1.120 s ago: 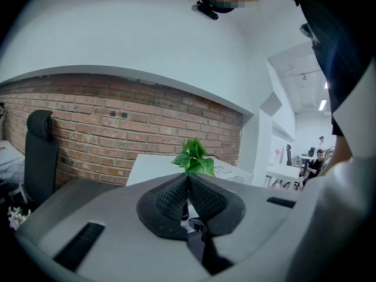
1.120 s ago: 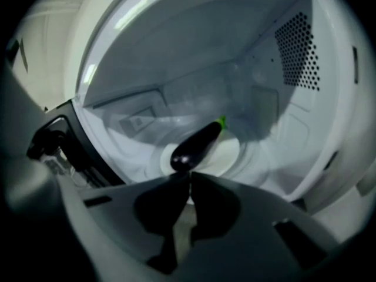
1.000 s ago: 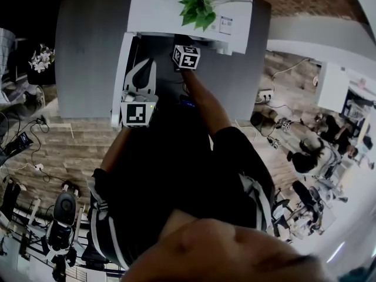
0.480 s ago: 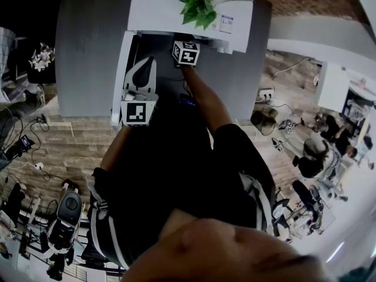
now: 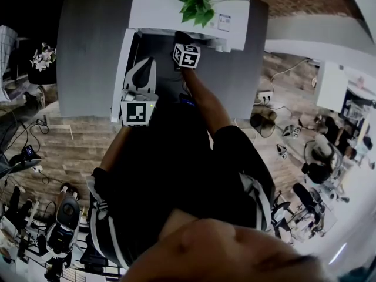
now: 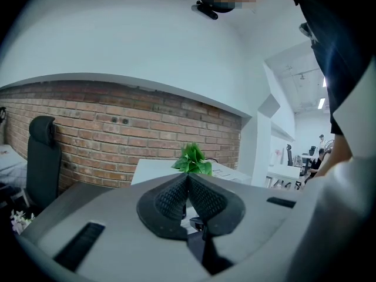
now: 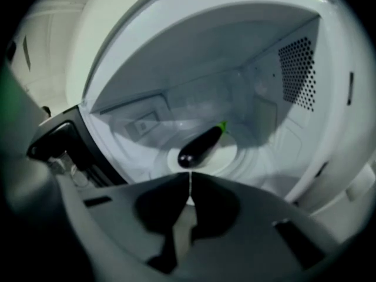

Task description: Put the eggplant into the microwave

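**Eggplant in the microwave, both grippers closed and empty**

Head view:
- White box-shaped microwave (image 5: pixel 147 7) at the far edge of the grey round-cornered desk (image 5: pixel 88 51), white door (image 5: pixel 121 75) swung open on the left side.
- Leafy green plant (image 5: pixel 197 3) on the microwave's top, near its front edge.
- Right gripper (image 5: pixel 181 39) reaching into the cavity mouth, marker cube just outside it.
- Left gripper (image 5: pixel 144 66) just beside the open door, marker cube over the desk's near edge.
- Eggplant not visible from here.

Left gripper view:
- Jaws together, pads meeting at the tips, nothing between them.
- Pointing roughly level past the plant and the microwave's top.
- Red brick wall (image 6: pixel 117 128) behind, black chair back (image 6: pixel 40 157) at the left.

Right gripper view:
- Jaws shut tip to tip, empty.
- Aimed down into the white cavity.
- Glossy dark purple eggplant (image 7: pixel 201 145) lying on the white round turntable plate (image 7: pixel 232 154), across its middle.
- Blunt end toward the plate's front edge, green stem toward the back right.
- Lies just beyond the gripper tips, a strip of plate showing between, so not gripped.
- Perforated vent panel (image 7: pixel 296 72) on the cavity's right wall.
- Dark door latch frame (image 7: pixel 59 137) at the left edge of the opening.
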